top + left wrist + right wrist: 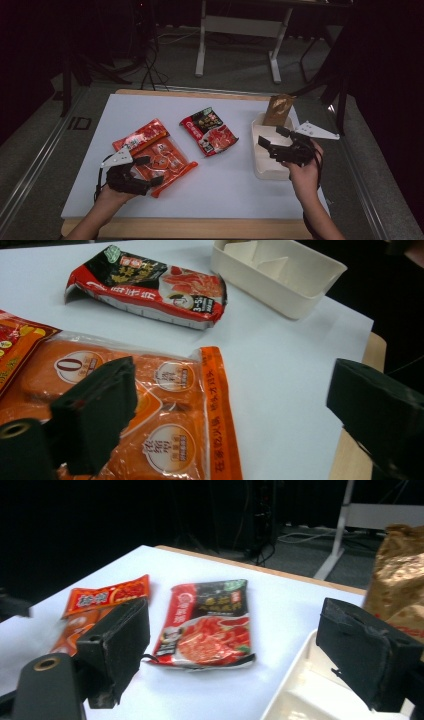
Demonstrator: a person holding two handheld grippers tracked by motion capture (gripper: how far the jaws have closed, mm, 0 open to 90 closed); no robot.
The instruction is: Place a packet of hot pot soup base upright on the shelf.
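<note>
A clear orange packet of round blocks (165,165) lies at the front left of the white table top (225,180). My left gripper (150,171) hovers open over its near end. In the left gripper view one jaw is above this orange packet (175,405) and the other is past its edge, with nothing pinched. A red-orange packet (144,135) lies partly under it. A red and black packet (209,131) lies mid-table. My right gripper (273,137) is open and empty over the white tray (264,167), where a gold bag (278,110) stands at the far end.
The tray (300,287) has dividers inside and sits near the table's right edge. Between the packets and the tray is bare white table. A wooden rim (200,227) runs along the front. A white desk frame (240,30) and dark stands are on the floor behind.
</note>
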